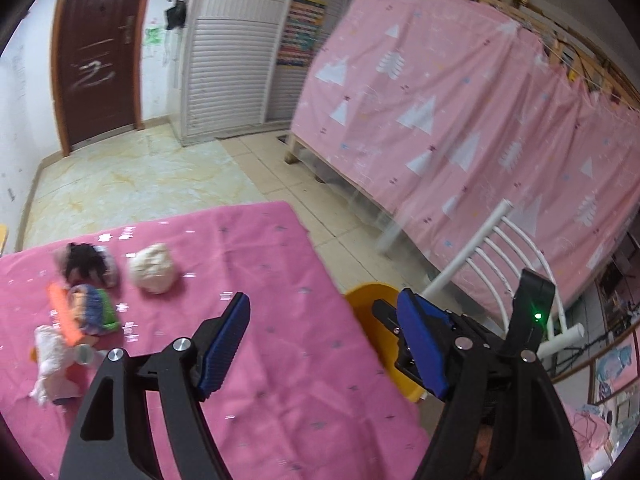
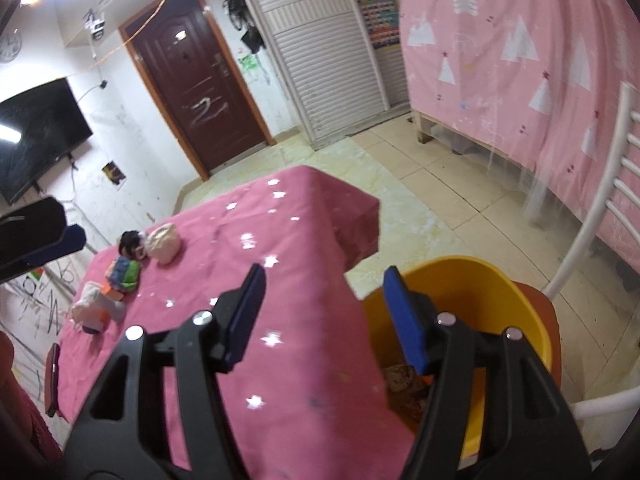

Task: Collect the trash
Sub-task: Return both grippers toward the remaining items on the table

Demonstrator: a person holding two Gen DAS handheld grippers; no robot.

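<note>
Both grippers, left point(image 1: 324, 344) and right point(image 2: 324, 316), gape wide, holding nothing. Beside the pink-clothed table point(image 2: 304, 280) stands a yellow bin point(image 2: 500, 292) holding crumpled scraps point(image 2: 400, 376) (blurred). Trash clusters on the table's far side: a beige paper ball point(image 1: 153, 267), colourful wrappers point(image 1: 94, 308), white tissue point(image 1: 50, 356).

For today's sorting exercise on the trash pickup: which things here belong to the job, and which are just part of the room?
Job: crumpled paper ball, wrapper pile, white tissue, yellow bin.

Room: white chair, door, television, pink curtain.
</note>
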